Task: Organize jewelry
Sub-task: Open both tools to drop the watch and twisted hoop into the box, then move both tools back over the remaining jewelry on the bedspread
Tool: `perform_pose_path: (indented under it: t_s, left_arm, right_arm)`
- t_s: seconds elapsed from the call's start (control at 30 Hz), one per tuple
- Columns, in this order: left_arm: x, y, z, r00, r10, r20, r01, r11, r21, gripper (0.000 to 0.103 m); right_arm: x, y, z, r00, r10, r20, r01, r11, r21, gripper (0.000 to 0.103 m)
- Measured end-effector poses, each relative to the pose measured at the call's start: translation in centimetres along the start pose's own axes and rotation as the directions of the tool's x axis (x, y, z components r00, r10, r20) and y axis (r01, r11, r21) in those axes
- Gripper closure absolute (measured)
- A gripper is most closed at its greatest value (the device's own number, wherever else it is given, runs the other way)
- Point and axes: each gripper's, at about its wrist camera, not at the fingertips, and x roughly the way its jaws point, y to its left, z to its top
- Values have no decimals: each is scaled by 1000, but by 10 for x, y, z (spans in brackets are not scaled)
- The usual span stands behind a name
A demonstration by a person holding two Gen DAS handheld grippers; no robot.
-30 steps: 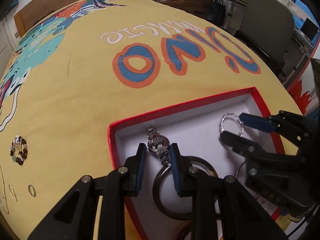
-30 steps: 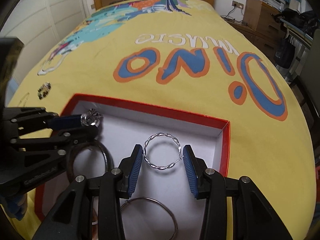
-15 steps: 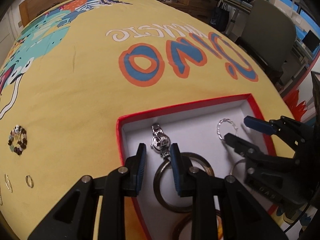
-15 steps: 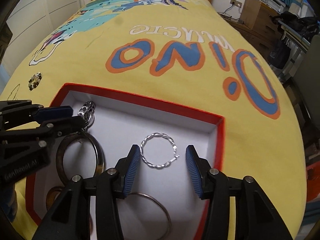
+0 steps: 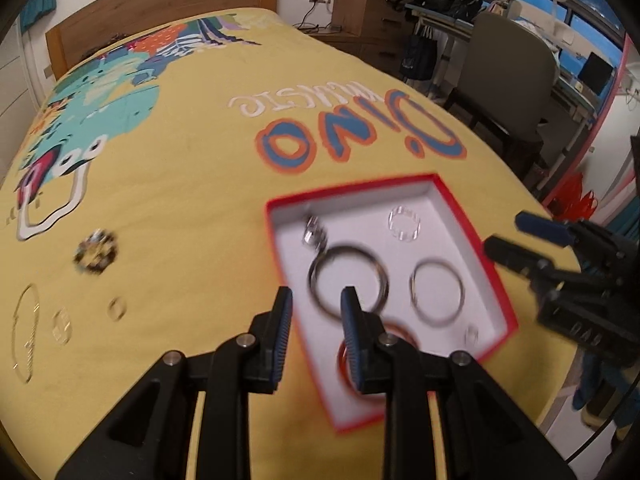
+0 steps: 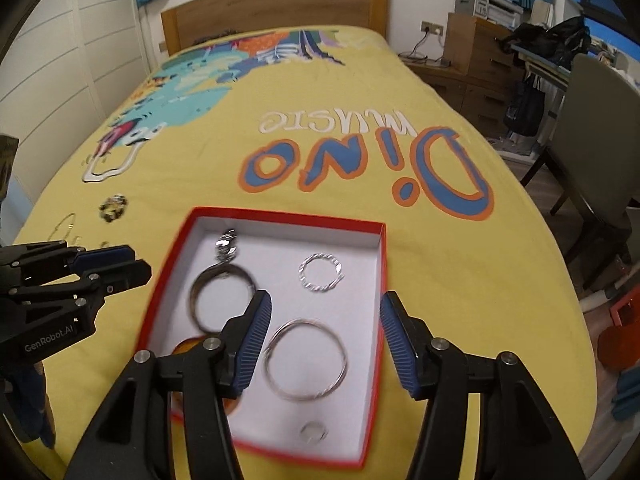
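A red box point(image 6: 382, 276) with a white inside lies on the yellow bedspread; it also shows in the left wrist view point(image 5: 460, 208). In it lie a silver watch point(image 6: 226, 246), a dark bangle point(image 6: 222, 298), a twisted silver hoop point(image 6: 320, 276), a thin silver hoop point(image 6: 304, 364), an orange bangle point(image 6: 188, 346) and a small ring point(image 6: 313, 432). My right gripper point(image 6: 322, 344) is open and empty above the box. My left gripper point(image 5: 316, 328) is open and empty over the box's left edge.
Left of the box lie a beaded bracelet point(image 5: 96, 254), two small rings point(image 5: 116, 308) point(image 5: 62, 326) and a thin gold chain point(image 5: 24, 336). A chair point(image 6: 592, 148), a desk and drawers stand to the bed's right. The headboard point(image 6: 276, 4) is at the far end.
Both grippers have let go and pulled up and back. The watch and the twisted hoop now lie in the box. The right jaws have opened much wider.
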Motion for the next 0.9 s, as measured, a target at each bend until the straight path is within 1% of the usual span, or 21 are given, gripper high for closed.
perform_pose_path:
  t_s: [0.13,0.23,0.37,0.43,0.47,0.5,0.57,0.73,0.83,0.9]
  left_arm:
    - [-31,19,-32,998,60,0,-60,998,7,79]
    - [-57,38,-56,996,86,7,-86,996,-5,79]
    - [-91,66,-87,991,129,19,-129,991,-34,78]
    - [-106,81,-101,989,149,25,-147,987,-64,73]
    - [-116,91,-111,986,163,31,-160,983,-86,69]
    - [-121,97,-116,985,170,33,-166,981,-98,68]
    - [-134,115,-129,982,187,37,-180,975,-133,68]
    - [-159,153,-159,974,220,57,-204,958,-203,68]
    - [-162,174,-172,971,232,51,-213,948,-238,68]
    - [-156,188,-177,972,232,35,-215,940,-265,68]
  right_arm:
    - [-28,15,-15,1000,15,25,-15,1000,9,47]
    - [-51,29,-24,998,38,53,-39,999,19,47]
    - [-77,57,-31,994,72,85,-72,997,-3,47]
    - [-87,73,-34,991,92,95,-90,996,-21,48]
    - [-91,79,-35,990,98,99,-96,995,-30,49]
    - [-96,89,-36,989,108,104,-105,994,-41,50]
    - [-103,103,-38,986,127,110,-121,991,-55,53]
    - [-113,138,-39,978,168,122,-157,983,-90,55]
    - [-107,158,-39,975,190,112,-177,978,-112,55]
    - [-96,170,-39,974,207,96,-194,973,-126,55]
